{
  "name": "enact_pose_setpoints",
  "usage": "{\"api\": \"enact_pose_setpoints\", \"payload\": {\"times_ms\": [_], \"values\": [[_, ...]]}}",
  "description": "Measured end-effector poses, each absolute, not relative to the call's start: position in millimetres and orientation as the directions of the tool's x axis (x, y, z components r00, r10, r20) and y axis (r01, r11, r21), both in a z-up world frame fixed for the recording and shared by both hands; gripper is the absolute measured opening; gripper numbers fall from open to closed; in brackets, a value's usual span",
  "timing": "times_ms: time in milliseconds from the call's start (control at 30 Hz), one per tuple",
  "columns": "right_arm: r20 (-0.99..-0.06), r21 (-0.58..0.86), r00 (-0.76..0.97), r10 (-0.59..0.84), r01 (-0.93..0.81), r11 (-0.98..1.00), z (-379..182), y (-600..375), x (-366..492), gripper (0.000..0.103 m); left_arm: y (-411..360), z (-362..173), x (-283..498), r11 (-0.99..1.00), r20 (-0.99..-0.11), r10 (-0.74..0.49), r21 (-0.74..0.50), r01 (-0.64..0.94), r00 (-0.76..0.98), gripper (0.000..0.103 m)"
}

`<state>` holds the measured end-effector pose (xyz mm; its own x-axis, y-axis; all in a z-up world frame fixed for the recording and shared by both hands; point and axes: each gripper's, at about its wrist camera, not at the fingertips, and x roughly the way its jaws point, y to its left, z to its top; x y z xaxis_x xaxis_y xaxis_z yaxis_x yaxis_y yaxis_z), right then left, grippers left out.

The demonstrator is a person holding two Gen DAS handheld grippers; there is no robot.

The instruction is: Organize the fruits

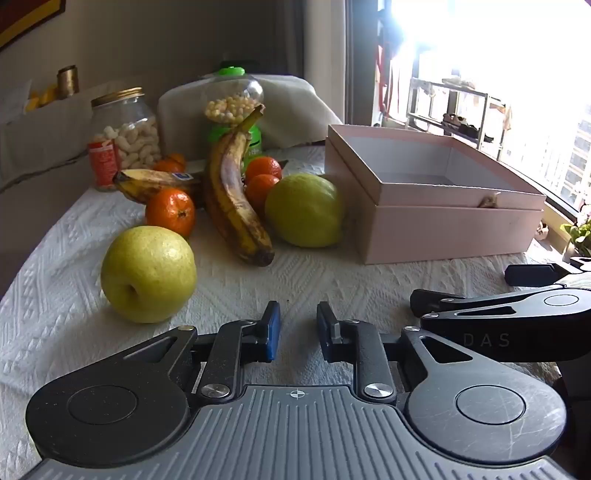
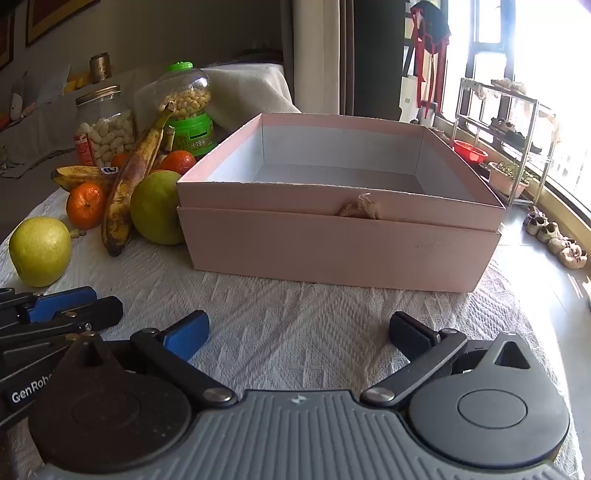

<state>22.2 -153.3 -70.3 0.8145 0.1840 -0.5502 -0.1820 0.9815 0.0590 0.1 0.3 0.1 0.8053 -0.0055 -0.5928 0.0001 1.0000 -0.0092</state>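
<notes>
A white woven cloth (image 2: 295,314) covers the tabletop. Behind it at eleven o'clock rises a plain beige wall (image 1: 147,37) bearing a framed picture (image 2: 55,14). At one o'clock hangs a pale curtain (image 2: 317,55); at two o'clock a bright window (image 2: 535,55) floods glare over a metal rack (image 2: 509,122) and the glossy floor (image 2: 535,266).

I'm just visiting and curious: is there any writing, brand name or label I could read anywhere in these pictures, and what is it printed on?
"DAS": on the side of the right gripper, seen from the left wrist.
"GenRob", cut off: on the side of the left gripper, seen from the right wrist.
Green candy dispenser: printed characters, too small to read.
Blue sticker on the lying banana: too blurred.
Red label on the glass jar: too blurred.
</notes>
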Motion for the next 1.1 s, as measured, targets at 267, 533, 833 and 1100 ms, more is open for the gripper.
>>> {"api": "enact_pose_setpoints", "payload": {"times_ms": [267, 533, 833, 1100], "values": [[-0.556, 0.051, 0.811, 0.179, -0.182, 0.982, -70.1, -152.8, 26.2, 0.103, 4.2, 0.6, 2.2, 1.000, -0.593, -0.009, -0.014, 0.002, 0.805, 0.025], [-0.548, 0.056, 0.816, 0.183, -0.182, 0.982, -70.8, -153.0, 21.5, 0.103, 0.8, 0.1, 0.1, 1.000, -0.590, -0.005, -0.008, 0.000, 0.807, 0.025], [-0.548, 0.056, 0.816, 0.183, -0.182, 0.982, -71.0, -153.2, 21.6, 0.103, 0.7, 0.1, 0.2, 1.000, -0.589, -0.004, -0.006, 0.000, 0.808, 0.025], [-0.548, 0.056, 0.816, 0.183, -0.182, 0.982, -71.2, -152.9, 21.6, 0.103, 1.7, 0.1, 0.4, 1.000, -0.589, -0.005, -0.009, 0.000, 0.808, 0.025]]}}
